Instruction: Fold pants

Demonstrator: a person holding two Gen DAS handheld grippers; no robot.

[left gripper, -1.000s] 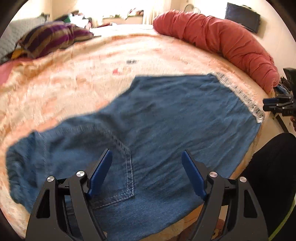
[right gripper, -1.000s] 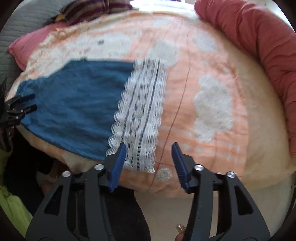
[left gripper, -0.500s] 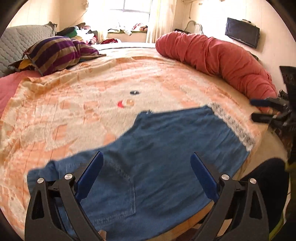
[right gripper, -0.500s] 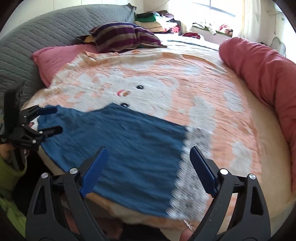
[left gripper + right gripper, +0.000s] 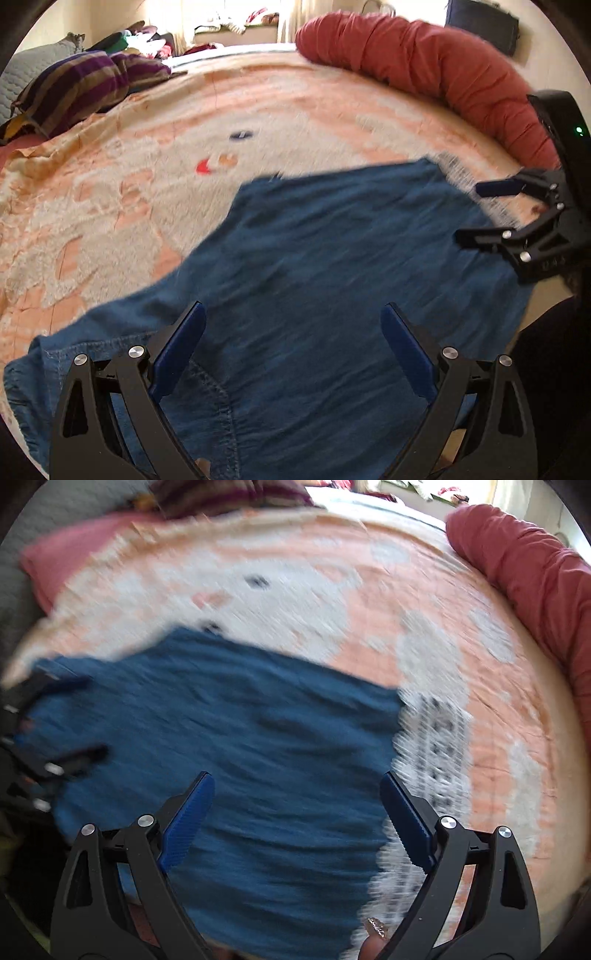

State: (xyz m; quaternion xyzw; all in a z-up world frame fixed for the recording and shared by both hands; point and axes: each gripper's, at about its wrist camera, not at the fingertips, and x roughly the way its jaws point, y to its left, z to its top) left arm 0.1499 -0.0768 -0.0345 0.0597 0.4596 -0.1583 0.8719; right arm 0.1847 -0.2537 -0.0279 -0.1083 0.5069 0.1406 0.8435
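Near edge: the pants (image 5: 332,280) run up to the near side of the bed, under both claws; the blanket (image 5: 110,206) drops away just below them.
Room ahead: beyond the pants the orange and white blanket lies bare and wide, up to a striped pillow (image 5: 74,92) far ahead on the left.
Right side: a long red bolster (image 5: 424,62) curves along the far right rim of the bed, well apart from both claws.
Left side: in the right wrist view a pink pillow (image 5: 70,557) lies far ahead to the left, past the top of the pants.
Left claw: the left claw (image 5: 293,354) has its fingers spread wide and grips nothing; it hangs over the upper part of the pants, with a stitched back pocket (image 5: 207,398) just below and left of its left finger.
Right claw: the right claw (image 5: 297,821) is also spread wide and empty; denim fills the gap between its fingers, and the lace hem (image 5: 432,746) of the leg lies beside and past its right finger.
Pants: laid flat across the near part of the bed, waist end toward the left claw, lace end toward the right claw.
Contact: whether either claw touches the cloth cannot be told; the right wrist view is blurred.
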